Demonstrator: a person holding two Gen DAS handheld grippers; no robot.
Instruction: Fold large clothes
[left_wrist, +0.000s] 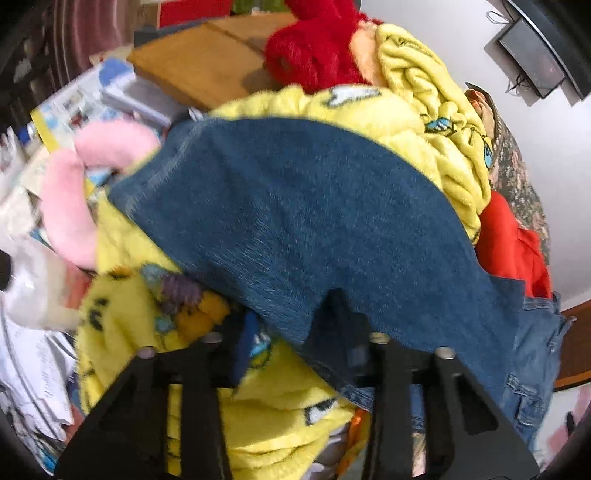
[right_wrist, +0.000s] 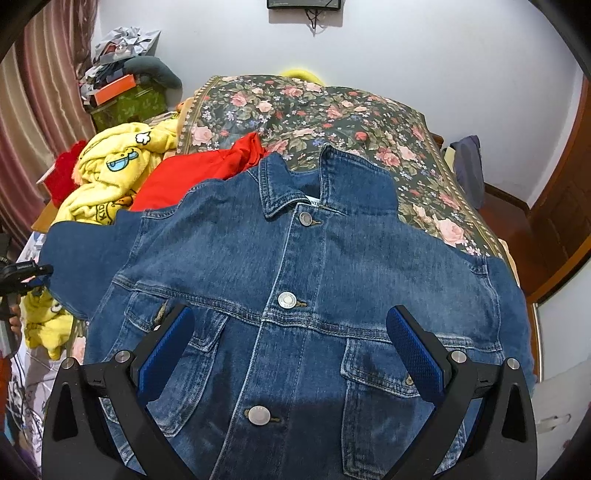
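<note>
While the denim jacket (right_wrist: 295, 295) is lying front-up and buttoned on the bed's floral bedspread (right_wrist: 332, 110), your right claw (right_wrist: 290, 354) is hovering over its chest, jaws spread wide and gripping nothing. Your left claw (left_wrist: 291, 343) is reaching under the jacket's sleeve (left_wrist: 314, 221), which is draping over its tips and hiding them, so I cannot tell whether it is clenched or released. A yellow blanket (left_wrist: 424, 122) and a red garment (right_wrist: 192, 173) are crowding in beside the jacket's left side.
</note>
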